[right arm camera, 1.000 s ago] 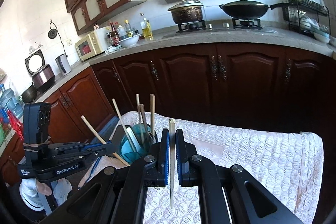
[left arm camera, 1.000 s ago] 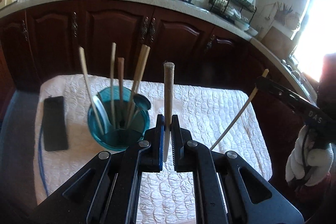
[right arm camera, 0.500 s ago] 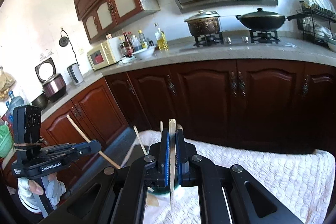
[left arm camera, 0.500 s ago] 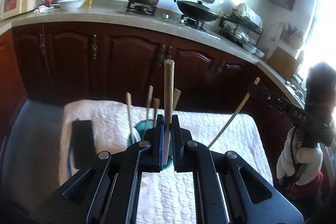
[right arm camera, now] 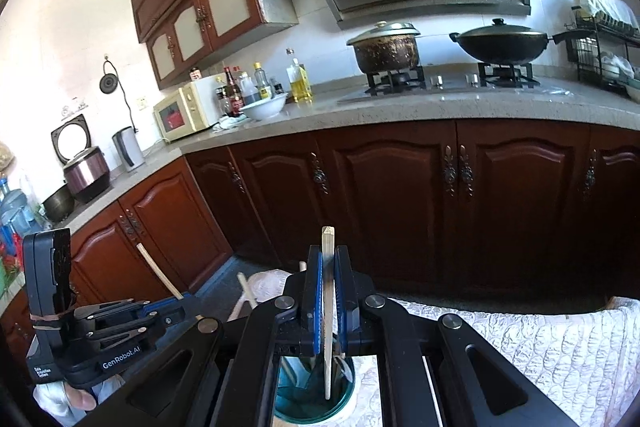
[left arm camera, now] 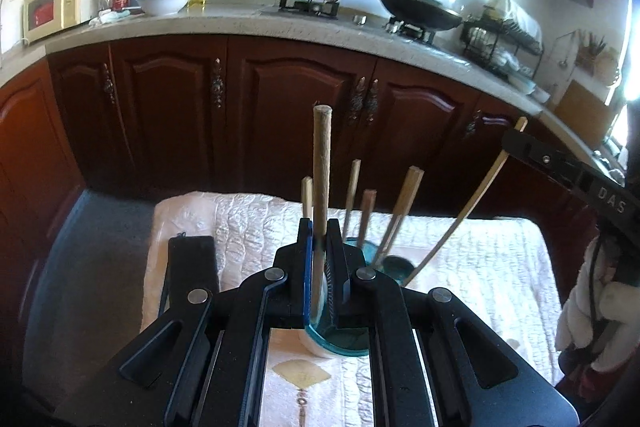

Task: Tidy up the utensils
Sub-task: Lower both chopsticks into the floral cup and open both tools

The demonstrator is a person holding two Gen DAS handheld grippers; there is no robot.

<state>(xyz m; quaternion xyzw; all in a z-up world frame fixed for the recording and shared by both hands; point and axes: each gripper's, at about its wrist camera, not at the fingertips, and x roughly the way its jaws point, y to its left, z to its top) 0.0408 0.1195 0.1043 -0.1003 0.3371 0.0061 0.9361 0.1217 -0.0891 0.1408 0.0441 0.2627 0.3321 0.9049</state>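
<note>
My left gripper (left arm camera: 318, 227) is shut on a thick brown wooden stick (left arm camera: 322, 155) that stands upright between its fingers. Just below and behind the fingers sits a teal cup (left arm camera: 340, 341) with several chopsticks (left arm camera: 404, 203) and a spoon (left arm camera: 394, 263) in it. My right gripper (right arm camera: 328, 251) is shut on a pale chopstick (right arm camera: 328, 307) whose lower end hangs inside the teal cup (right arm camera: 320, 399). In the left wrist view the right gripper (left arm camera: 510, 143) comes in from the right, its pale chopstick (left arm camera: 468, 211) slanting down into the cup. The left gripper (right arm camera: 188, 301) shows at the right wrist view's left edge.
A white quilted cloth (left arm camera: 260, 223) covers the table, and a black phone (left arm camera: 192, 267) lies on it left of the cup. Dark wooden cabinets (right arm camera: 400, 195) and a stone counter with pots stand behind. A gloved hand (left arm camera: 588, 307) holds the right gripper's handle.
Both grippers have closed in over the teal cup, each still holding its stick. The cup, ahead and to the left before, now lies under the fingers in both views.
</note>
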